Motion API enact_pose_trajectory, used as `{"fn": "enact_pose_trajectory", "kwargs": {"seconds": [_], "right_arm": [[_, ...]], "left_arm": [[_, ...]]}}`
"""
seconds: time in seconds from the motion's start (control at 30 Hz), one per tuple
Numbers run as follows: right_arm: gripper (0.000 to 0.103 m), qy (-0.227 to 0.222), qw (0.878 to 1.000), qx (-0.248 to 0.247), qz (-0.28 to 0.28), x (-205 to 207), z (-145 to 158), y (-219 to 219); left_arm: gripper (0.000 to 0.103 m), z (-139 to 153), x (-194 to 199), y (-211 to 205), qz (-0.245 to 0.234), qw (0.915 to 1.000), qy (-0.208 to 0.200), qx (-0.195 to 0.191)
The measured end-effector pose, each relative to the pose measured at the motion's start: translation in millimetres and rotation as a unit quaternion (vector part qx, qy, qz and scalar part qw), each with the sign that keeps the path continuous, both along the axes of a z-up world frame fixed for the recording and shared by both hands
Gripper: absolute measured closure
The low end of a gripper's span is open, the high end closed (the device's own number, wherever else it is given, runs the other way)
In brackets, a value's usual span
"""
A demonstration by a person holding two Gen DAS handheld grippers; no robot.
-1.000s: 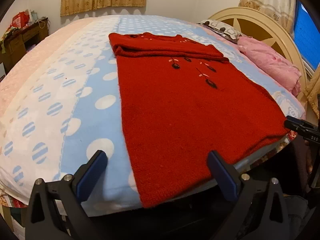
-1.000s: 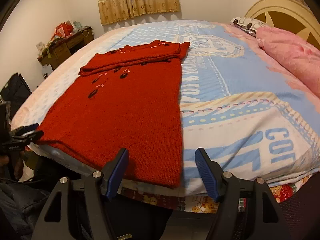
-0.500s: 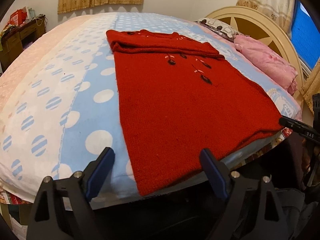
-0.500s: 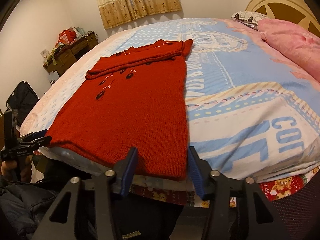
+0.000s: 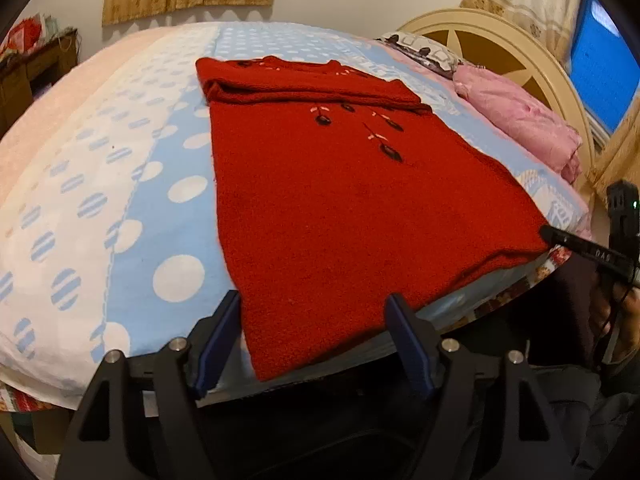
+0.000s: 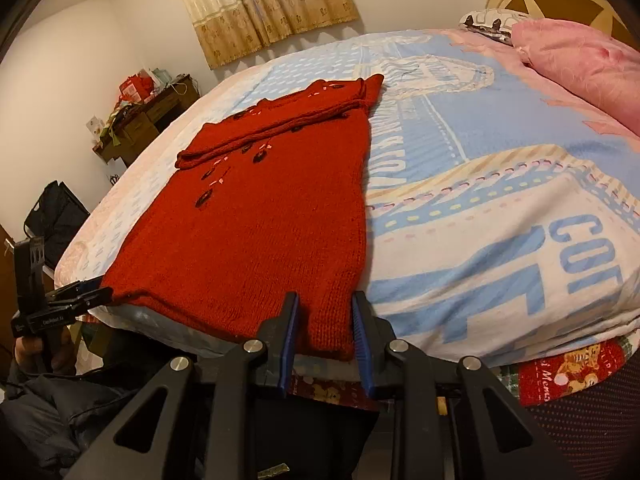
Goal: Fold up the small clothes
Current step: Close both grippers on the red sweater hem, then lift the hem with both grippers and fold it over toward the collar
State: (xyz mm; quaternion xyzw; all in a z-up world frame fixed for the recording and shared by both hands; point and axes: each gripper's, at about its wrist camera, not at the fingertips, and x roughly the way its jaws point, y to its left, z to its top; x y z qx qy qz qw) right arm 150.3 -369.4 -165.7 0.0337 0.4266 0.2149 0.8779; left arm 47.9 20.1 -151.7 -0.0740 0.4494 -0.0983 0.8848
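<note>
A red knitted sweater (image 5: 340, 200) lies flat on the bed, its top part folded over at the far end. Its hem hangs at the bed's near edge. My left gripper (image 5: 314, 320) straddles the hem's left corner, jaws closing, and the cloth lies between the blue pads without being pinched. My right gripper (image 6: 325, 320) straddles the sweater's (image 6: 260, 220) right hem corner, jaws closing and narrow, with a gap still showing beside the cloth. Each gripper shows in the other view: the right gripper (image 5: 548, 234) and the left gripper (image 6: 106, 292) both sit at the hem.
The bed (image 5: 120, 200) has a blue and white dotted cover. A pink folded blanket (image 5: 520, 120) and a cream headboard (image 5: 500, 40) are at the far right. A cluttered wooden desk (image 6: 140, 120) and a black bag (image 6: 56, 208) stand by the wall.
Both pairs of jaws have narrowed around the hem corners, the right much more than the left. The sweater has not moved.
</note>
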Motion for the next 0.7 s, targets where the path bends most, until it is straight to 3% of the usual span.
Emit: {"fn": "enact_pose_trajectory", "kwargs": {"seconds": [0.07, 0.13, 0.23, 0.37, 0.43, 0.7], "right_arm": [[0.076, -0.007, 1.0, 0.0, 0.003, -1.9, 1.3, 1.2], [0.087, -0.009, 1.0, 0.006, 0.002, -1.7, 2.1, -0.8], [0.09, -0.006, 1.0, 0.013, 0.001, 0.8, -0.2, -3.6], [0.095, -0.012, 0.998, 0.058, 0.004, 0.4, 6.4, -11.8], [0.095, -0.028, 0.996, 0.087, 0.006, -1.9, 16.8, -16.9], [0.096, -0.02, 0.991, 0.132, -0.003, 5.9, 21.7, -23.0]], "left_arm": [[0.028, 0.0, -0.1, 1.9, 0.0, 1.0, 0.003, -0.004], [0.029, 0.7, -0.1, 3.2, -0.002, 1.0, 0.005, -0.006], [0.037, 2.2, -1.9, 5.0, -0.003, 1.0, 0.004, -0.006], [0.093, 5.0, -1.9, 16.7, 0.006, 0.9997, -0.001, -0.025], [0.093, 9.3, -2.6, 25.4, 0.005, 0.9984, -0.009, -0.055], [0.093, 33.7, -4.7, 35.7, -0.001, 0.994, -0.077, -0.077]]}}
